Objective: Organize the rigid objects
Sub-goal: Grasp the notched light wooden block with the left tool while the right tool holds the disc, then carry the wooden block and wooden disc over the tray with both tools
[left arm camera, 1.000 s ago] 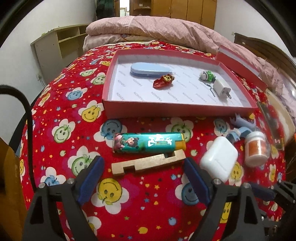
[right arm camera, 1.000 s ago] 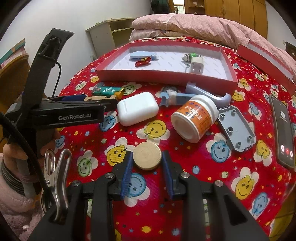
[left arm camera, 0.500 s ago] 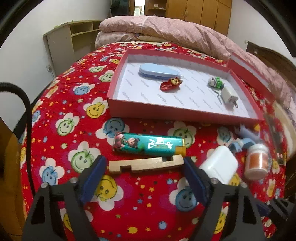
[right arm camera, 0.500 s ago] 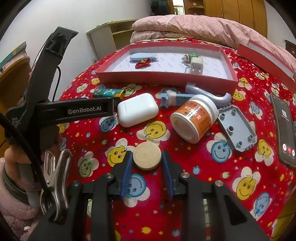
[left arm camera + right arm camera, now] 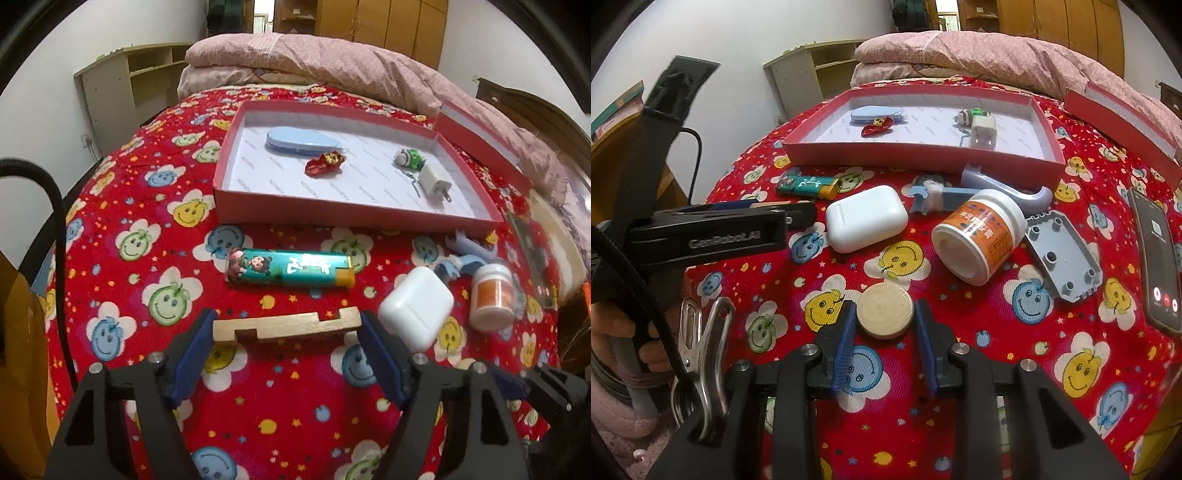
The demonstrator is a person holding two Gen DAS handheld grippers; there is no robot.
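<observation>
Red smiley-print cloth covers the soft bed I am working on, and that softness is my main worry. My left gripper [image 5: 287, 341] has its blue pads against both ends of the notched wooden strip [image 5: 286, 326], clamping it end to end across a wide span. Such a long, thin piece held only by its tips could pivot or pop out on the lift if the pads sit off-centre, I judge. Just ahead of it lies the teal lighter [image 5: 290, 271], and just to its right the white earbud case [image 5: 415, 314], close enough that a swing of the strip could knock it.

My right gripper [image 5: 884, 334] pinches the round wooden disc [image 5: 885, 314] low on the cloth, pads on both edges. A round rim gives little to bite on, so it may squirt forward toward the orange-labelled jar [image 5: 979, 236], which lies on its side and could roll.

Beyond both grippers sits the red tray [image 5: 351, 218], already holding four small items. Its near wall stands in the path; a low carry could catch it and tip the tray on the yielding bedding
</observation>
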